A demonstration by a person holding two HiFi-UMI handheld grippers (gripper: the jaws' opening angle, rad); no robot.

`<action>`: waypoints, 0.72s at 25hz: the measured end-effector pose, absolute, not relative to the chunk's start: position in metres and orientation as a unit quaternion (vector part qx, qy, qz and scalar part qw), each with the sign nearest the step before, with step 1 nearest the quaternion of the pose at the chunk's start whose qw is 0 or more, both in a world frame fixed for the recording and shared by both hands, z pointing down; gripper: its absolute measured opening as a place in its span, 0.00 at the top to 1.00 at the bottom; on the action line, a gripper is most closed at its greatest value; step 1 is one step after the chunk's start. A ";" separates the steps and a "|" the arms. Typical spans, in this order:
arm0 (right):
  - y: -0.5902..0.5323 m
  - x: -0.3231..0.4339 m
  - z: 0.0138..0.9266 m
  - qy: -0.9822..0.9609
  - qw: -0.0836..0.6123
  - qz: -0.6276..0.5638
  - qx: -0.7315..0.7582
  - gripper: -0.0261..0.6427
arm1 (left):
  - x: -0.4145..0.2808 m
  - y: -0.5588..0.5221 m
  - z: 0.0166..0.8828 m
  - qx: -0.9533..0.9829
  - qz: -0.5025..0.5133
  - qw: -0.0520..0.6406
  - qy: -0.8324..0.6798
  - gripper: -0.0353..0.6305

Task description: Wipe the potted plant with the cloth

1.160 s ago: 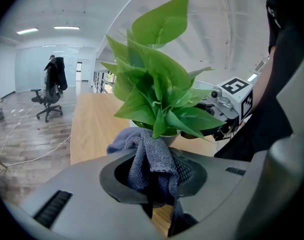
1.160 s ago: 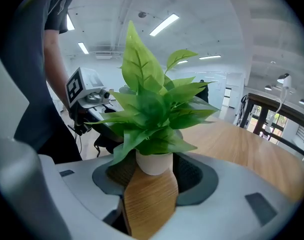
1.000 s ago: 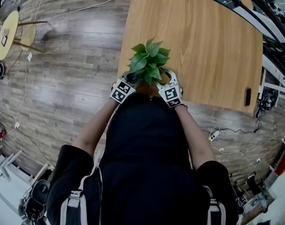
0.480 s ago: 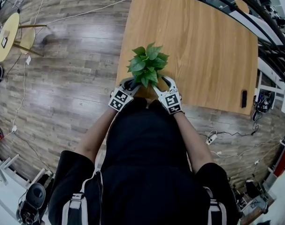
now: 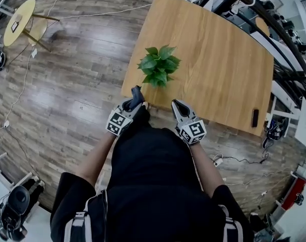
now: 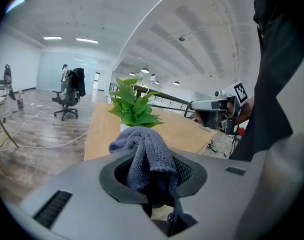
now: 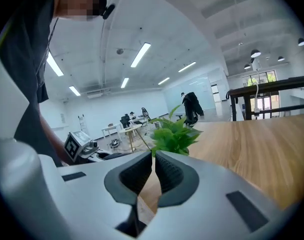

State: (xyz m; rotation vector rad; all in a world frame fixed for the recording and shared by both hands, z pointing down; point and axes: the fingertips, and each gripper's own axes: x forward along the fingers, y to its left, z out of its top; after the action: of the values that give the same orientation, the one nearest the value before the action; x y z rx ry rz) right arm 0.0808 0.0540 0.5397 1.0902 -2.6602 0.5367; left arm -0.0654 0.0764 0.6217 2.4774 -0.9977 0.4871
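The potted plant (image 5: 159, 64) with green leaves stands near the front edge of the wooden table (image 5: 223, 59). My left gripper (image 5: 137, 93) hangs just off that edge, left of the plant, shut on a blue-grey cloth (image 6: 144, 156) that bunches up over its jaws. The plant (image 6: 134, 106) rises just behind the cloth. My right gripper (image 5: 176, 105) is at the edge on the plant's right. Its jaws have just been closing and now meet with nothing between them (image 7: 154, 156). The plant (image 7: 174, 134) shows beyond them.
A small black object (image 5: 254, 118) lies near the table's right front corner. A round yellow side table (image 5: 19, 21) stands far left on the wood floor, with cables (image 5: 21, 84) trailing. Dark railings (image 5: 289, 39) run along the right. An office chair (image 6: 66, 96) stands far off.
Both grippers have drawn back from beside the plant's pot to the table's front edge and apart. The right gripper's jaws have closed. The left still holds the cloth.
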 end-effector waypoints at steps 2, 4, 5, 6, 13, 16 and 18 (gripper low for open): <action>0.072 0.082 0.516 -0.914 0.096 0.159 0.360 0.91 | -0.061 0.090 0.597 0.891 0.151 0.200 -0.379 0.77; 0.094 0.081 0.495 -0.923 0.088 0.135 0.350 0.92 | -0.049 0.110 0.567 0.891 0.124 0.187 -0.394 0.77; 0.106 0.081 0.485 -0.925 0.081 0.126 0.350 0.93 | -0.042 0.122 0.553 0.893 0.113 0.180 -0.398 0.77; 0.115 0.080 0.475 -0.925 0.073 0.117 0.355 0.93 | -0.035 0.133 0.539 0.894 0.102 0.171 -0.401 0.77; 0.175 0.079 0.416 -0.930 0.029 0.025 0.366 0.93 | 0.017 0.193 0.470 0.894 0.060 0.120 -0.428 0.77; 0.196 0.089 0.406 -0.928 0.019 0.011 0.371 0.93 | 0.032 0.212 0.459 0.896 0.051 0.102 -0.430 0.77; 0.206 0.098 0.402 -0.924 0.012 0.012 0.382 0.93 | 0.038 0.221 0.454 0.896 0.046 0.100 -0.431 0.77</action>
State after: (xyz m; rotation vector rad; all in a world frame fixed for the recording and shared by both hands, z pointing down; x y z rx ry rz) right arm 0.0979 0.2056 0.4020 1.1899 -2.8821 0.0374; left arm 0.0382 0.2209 0.4536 2.6482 -1.2732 0.1354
